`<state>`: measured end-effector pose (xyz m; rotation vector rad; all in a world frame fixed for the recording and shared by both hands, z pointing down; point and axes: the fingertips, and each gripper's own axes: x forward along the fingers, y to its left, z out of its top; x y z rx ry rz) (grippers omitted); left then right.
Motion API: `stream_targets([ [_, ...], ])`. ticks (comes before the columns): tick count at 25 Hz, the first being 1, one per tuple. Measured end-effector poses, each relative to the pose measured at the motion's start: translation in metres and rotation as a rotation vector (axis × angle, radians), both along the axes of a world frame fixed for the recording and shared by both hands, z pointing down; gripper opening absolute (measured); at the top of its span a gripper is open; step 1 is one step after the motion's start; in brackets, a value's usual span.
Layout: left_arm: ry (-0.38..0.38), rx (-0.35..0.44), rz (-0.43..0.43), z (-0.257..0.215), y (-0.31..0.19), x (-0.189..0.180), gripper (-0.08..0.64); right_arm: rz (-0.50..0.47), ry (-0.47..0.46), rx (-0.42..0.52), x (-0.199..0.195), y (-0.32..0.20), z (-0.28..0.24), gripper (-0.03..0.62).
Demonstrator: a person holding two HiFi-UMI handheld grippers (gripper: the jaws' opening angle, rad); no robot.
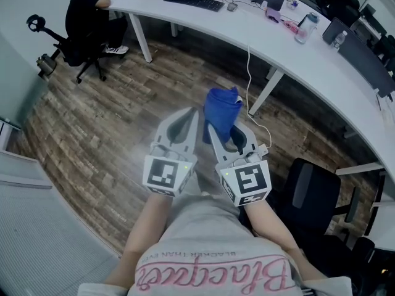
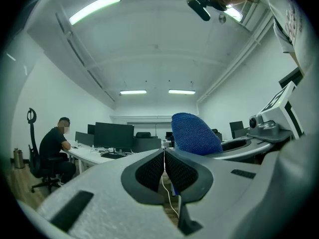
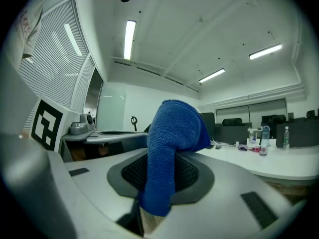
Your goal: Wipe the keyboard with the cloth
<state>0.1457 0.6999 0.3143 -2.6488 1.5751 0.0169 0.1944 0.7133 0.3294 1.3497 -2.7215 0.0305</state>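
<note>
While both forearms reach forward from the waist in the head view, the two tools sit side by side, almost touching, and point away from the body over the wood-pattern floor (image 1: pixel 111 128). Each marker cube covers the hand behind it, so only the bare forearms show, and the person's torso is cut off at the bottom edge.

The left gripper (image 2: pixel 164 166) has its jaws pressed together with nothing between the dark pads; only a thin seam shows between them.

The right gripper (image 3: pixel 162 176) is clamped on the blue cloth (image 3: pixel 172 133). The cloth rises from between the pads, bunches into a rounded fold above the jaws, and hangs down a little below them. It covers the inner faces of the pads and the jaw tips, so how much of it is pinched cannot be seen.

Well apart from both tools, the keyboard (image 1: pixel 193 0) lies on the long white desk (image 1: pixel 321 73) at the top of the head view, in front of a monitor that the frame edge cuts off. It is small there, and its keys cannot be made out.

A seated person (image 1: pixel 86 14) works at the desk's far left end. A white cable (image 1: pixel 250 85) hangs from the desk edge toward the floor, beyond the cloth. A black office chair (image 1: pixel 311 196) stands just right of the right forearm, partly cropped.
</note>
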Motion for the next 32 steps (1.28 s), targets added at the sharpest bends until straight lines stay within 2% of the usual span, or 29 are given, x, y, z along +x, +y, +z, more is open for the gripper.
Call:
stream_targets([
  [6, -0.002, 0.028, 0.024, -0.004, -0.048, -0.017, 0.006, 0.011, 0.006, 0.026, -0.022, -0.050, -0.003, 0.098],
  [10, 0.034, 0.010, 0.023, -0.001, -0.089, -0.040, 0.006, 0.013, 0.007, 0.029, -0.044, -0.091, -0.003, 0.098],
  [13, 0.030, 0.010, 0.018, 0.001, -0.123, -0.056, 0.006, 0.013, 0.013, 0.030, -0.061, -0.124, -0.004, 0.098],
  [16, 0.024, 0.007, 0.023, 0.002, -0.156, -0.072, 0.006, 0.021, 0.014, 0.024, -0.076, -0.157, -0.003, 0.098],
  [27, 0.074, -0.030, 0.053, 0.014, -0.264, -0.122, 0.006, 0.057, 0.036, -0.030, -0.122, -0.261, 0.013, 0.098],
  [32, 0.030, -0.030, 0.069, 0.014, -0.294, -0.133, 0.008, 0.070, 0.044, -0.028, -0.137, -0.293, 0.013, 0.098],
])
